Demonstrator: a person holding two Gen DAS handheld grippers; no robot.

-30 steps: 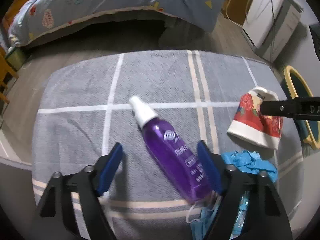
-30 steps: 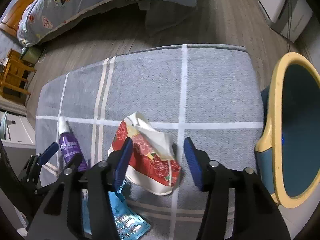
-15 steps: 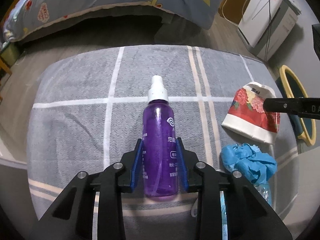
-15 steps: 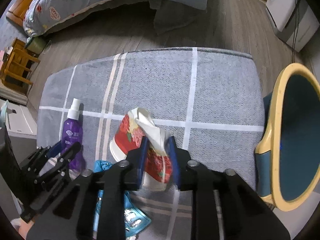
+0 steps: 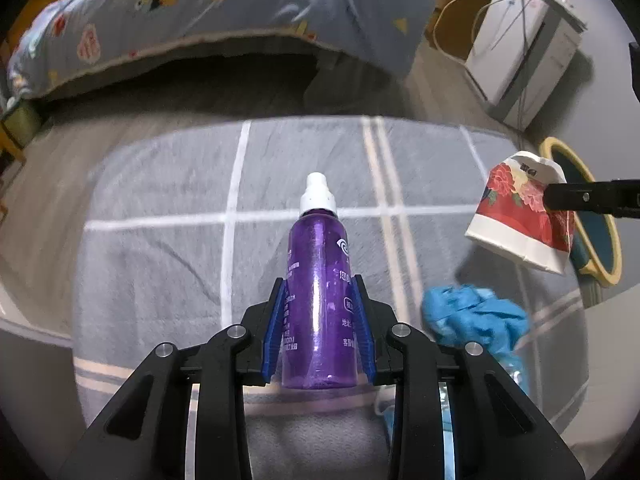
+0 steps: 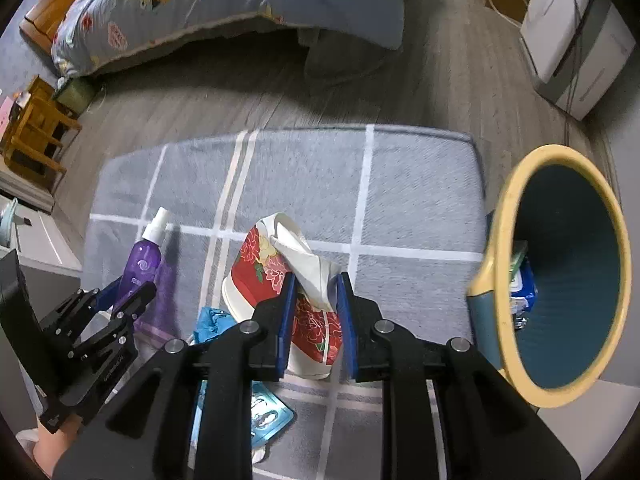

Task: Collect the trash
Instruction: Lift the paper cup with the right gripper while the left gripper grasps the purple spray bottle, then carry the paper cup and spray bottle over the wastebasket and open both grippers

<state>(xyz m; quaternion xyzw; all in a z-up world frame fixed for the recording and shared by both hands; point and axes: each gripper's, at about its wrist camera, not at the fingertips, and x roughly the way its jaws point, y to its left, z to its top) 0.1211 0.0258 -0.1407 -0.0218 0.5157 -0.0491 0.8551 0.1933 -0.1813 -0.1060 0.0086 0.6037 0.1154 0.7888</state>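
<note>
My left gripper is shut on a purple spray bottle with a white cap, held off the grey checked mat. The same bottle shows at the left of the right wrist view, between the left gripper's blue pads. My right gripper is shut on a crushed red floral paper cup, lifted clear of the mat; in the left wrist view this cup hangs at the right. A teal bin with a yellow rim stands just right of the cup.
A crumpled blue glove and a blue packet lie on the mat near me. A bed with a blue quilt runs across the back. A white appliance stands at the back right, wooden furniture at the left.
Both grippers have shut, the left on the purple bottle and the right on the paper cup. Both then rose, lifting their items off the mat.
</note>
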